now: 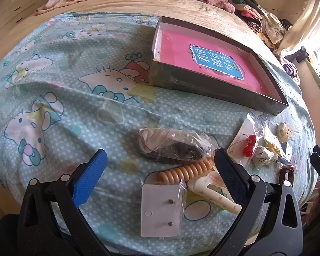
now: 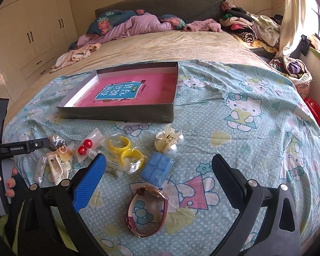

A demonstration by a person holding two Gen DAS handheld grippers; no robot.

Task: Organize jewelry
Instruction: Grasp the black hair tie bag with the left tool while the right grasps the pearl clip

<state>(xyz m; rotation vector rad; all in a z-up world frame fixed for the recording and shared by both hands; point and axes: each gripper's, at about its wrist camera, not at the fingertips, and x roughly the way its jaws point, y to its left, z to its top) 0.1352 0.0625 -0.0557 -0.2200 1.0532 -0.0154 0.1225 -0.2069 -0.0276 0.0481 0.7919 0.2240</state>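
Note:
A shallow dark box (image 2: pixel 119 112) with a pink book inside lies on the bed; it also shows in the left wrist view (image 1: pixel 213 89). Jewelry lies in front of it. My left gripper (image 1: pixel 160 160) is open above a clear bag of dark pieces (image 1: pixel 172 147), an orange coil bracelet (image 1: pixel 187 170), a white earring card (image 1: pixel 160 209) and a cream hair clip (image 1: pixel 211 192). My right gripper (image 2: pixel 159 164) is open above a blue box (image 2: pixel 157 168) and a red-strapped watch (image 2: pixel 147 209). Yellow bangles (image 2: pixel 125 151), red ball earrings (image 2: pixel 85 147) and a pearl hair claw (image 2: pixel 168 140) lie nearby.
The Hello Kitty sheet (image 2: pixel 245 115) covers the near part of the bed. Crumpled bedding (image 2: pixel 128 27) and piled clothes (image 2: pixel 249 29) lie at the far end. Wardrobe doors (image 2: pixel 21 32) stand to the left. A red object (image 2: pixel 314 111) sits off the bed's right edge.

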